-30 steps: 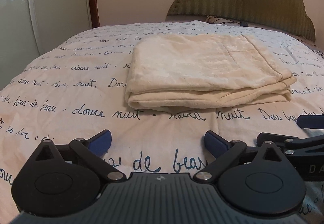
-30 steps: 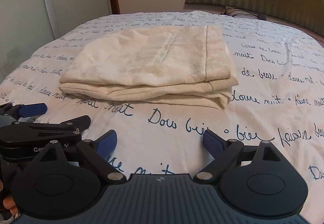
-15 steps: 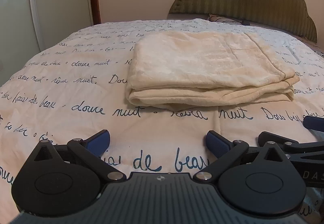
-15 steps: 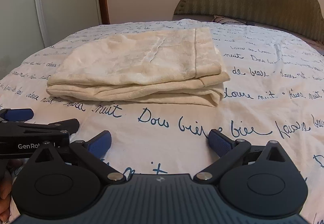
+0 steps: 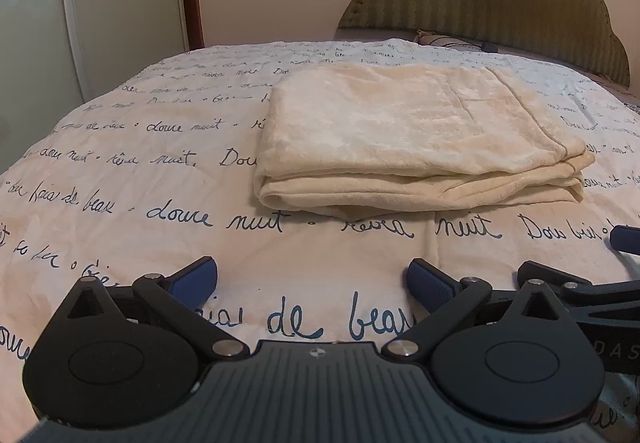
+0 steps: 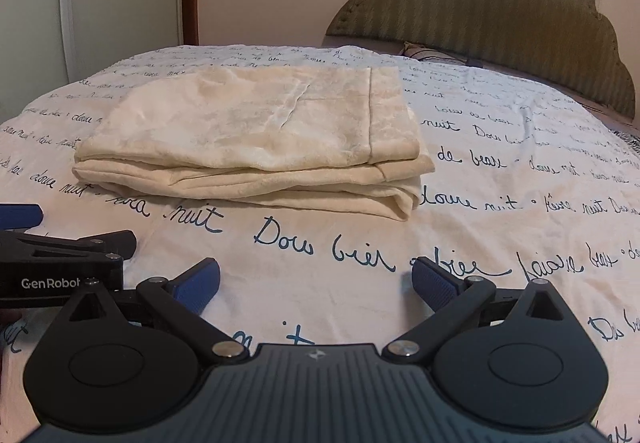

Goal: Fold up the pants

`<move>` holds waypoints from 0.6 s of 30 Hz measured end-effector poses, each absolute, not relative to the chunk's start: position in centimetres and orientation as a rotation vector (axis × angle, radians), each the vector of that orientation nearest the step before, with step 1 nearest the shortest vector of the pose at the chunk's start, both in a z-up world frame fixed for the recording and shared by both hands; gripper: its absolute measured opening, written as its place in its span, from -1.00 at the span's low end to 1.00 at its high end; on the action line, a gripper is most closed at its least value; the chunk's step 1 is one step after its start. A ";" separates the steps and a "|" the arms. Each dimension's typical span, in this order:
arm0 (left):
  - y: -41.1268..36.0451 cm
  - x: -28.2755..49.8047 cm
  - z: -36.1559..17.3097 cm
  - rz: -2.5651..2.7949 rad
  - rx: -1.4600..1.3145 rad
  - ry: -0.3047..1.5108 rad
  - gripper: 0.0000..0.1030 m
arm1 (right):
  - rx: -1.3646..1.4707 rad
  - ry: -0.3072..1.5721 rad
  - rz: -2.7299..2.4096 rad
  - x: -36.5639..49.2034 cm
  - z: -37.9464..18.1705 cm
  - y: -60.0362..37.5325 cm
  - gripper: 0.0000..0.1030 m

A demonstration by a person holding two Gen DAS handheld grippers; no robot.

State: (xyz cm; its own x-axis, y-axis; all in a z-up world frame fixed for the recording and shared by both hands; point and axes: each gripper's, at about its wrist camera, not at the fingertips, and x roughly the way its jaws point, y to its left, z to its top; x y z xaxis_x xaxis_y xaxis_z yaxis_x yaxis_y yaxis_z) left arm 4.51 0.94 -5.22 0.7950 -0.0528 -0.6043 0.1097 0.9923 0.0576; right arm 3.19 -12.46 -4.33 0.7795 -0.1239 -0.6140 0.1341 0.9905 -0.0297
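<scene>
Cream pants (image 5: 416, 139) lie folded into a flat rectangular stack in the middle of the bed; the right wrist view shows the same pants (image 6: 260, 139) with stacked layers along the near edge. My left gripper (image 5: 312, 281) hovers open over the bedspread well short of the stack, nothing between its blue pads. My right gripper (image 6: 316, 281) stands wide open too, also empty and clear of the pants. Each gripper shows at the edge of the other's view: the right gripper (image 5: 580, 275) and the left gripper (image 6: 60, 251).
The white bedspread (image 5: 160, 203) printed with blue script covers the bed. A green padded headboard (image 5: 500, 7) and a pillow (image 5: 436, 39) stand at the far end. Pale wardrobe doors (image 5: 100, 23) rise on the left.
The right gripper's view has tilted upward, so the pants sit a little lower in its frame. The left gripper's view shifted only slightly. The pants lie unchanged.
</scene>
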 end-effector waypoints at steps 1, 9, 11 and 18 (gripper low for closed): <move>1.0 4.4 -5.2 -0.083 0.090 0.643 1.00 | 0.017 0.672 -0.131 3.3 -4.2 -12.5 1.00; 1.3 4.4 -5.1 -0.052 0.084 0.650 1.00 | 0.059 0.699 -0.044 4.7 -4.9 -13.5 1.00; 1.3 4.4 -5.1 -0.053 0.086 0.650 1.00 | 0.084 0.694 -0.035 4.8 -4.9 -13.9 1.00; 1.4 4.5 -5.1 -0.050 0.086 0.654 1.00 | 0.079 0.688 -0.039 4.6 -5.0 -13.7 1.00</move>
State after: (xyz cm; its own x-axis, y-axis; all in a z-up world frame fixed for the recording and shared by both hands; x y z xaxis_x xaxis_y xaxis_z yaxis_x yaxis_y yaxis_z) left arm 4.46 1.36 -5.14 0.7924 -0.0191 -0.6097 0.0731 0.9953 0.0639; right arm 4.59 -13.68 -4.96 0.7717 -0.0103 -0.6359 0.0624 0.9963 0.0596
